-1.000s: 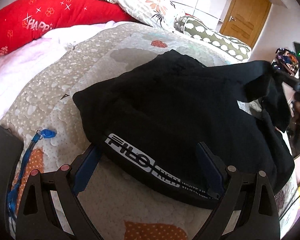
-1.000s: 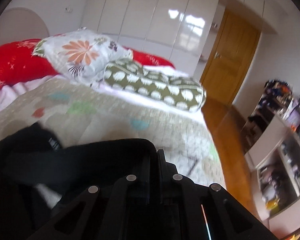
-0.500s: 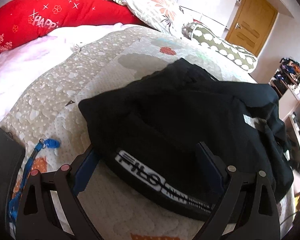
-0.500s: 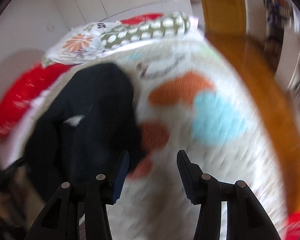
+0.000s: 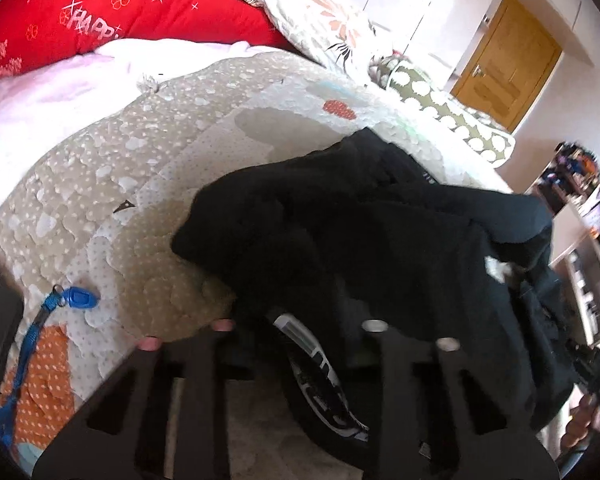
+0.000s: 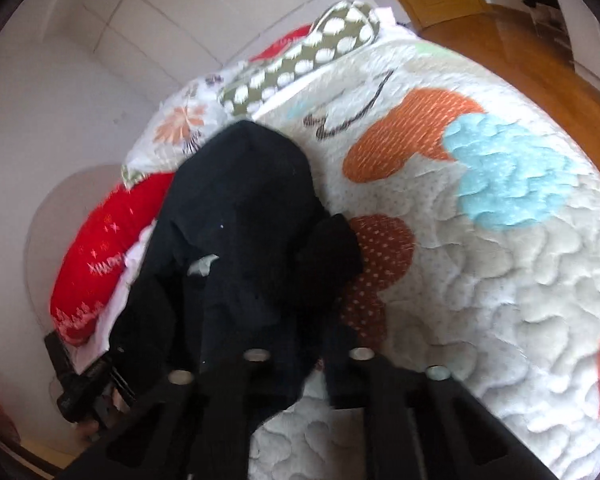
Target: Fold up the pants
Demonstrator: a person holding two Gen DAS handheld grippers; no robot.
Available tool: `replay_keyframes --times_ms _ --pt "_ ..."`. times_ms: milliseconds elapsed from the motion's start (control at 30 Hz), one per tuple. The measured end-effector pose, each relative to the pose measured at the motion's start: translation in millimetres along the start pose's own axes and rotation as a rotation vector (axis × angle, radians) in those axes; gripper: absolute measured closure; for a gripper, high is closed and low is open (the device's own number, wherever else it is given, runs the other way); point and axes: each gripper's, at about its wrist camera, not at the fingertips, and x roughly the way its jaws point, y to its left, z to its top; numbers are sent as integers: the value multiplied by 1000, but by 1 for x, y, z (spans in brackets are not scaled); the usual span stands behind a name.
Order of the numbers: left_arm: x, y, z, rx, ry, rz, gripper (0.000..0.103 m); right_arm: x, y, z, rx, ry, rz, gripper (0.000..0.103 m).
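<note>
Both tongs are clamped down on the black pants [image 5: 380,248]: left tongs [image 5: 300,344] pinching the waistband edge with the white lettering, right tongs [image 6: 300,344] pinching a bunched black fold. The pants lie crumpled on the quilted bed cover [image 6: 520,280], with a red pillow [image 5: 120,20] behind and a blue lanyard [image 5: 40,328] off to the side.

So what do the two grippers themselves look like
Both are matte black plastic. The left gripper and right gripper each have two flat fingers with cut-out slots and round silver screw heads; two of the left one's studs look pinkish. No cables or sleeves are visible.
</note>
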Motion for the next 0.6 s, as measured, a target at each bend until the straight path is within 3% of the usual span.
replay_keyframes --times_ms 167,400,500,600 --pt "-32 -6 -8 -12 -57 -15 89 -56 1 -12 -37 -76 -7 97" --pt "-76 0 -38 10 -64 36 90 -120 0 -37 -56 -150 -44 97" --pt "-83 17 -55 -28 -44 39 90 -137 -5 -51 -61 -170 -80 97" --pt "-76 24 -67 -51 15 46 89 -135 -20 -68 -29 -120 -104 97"
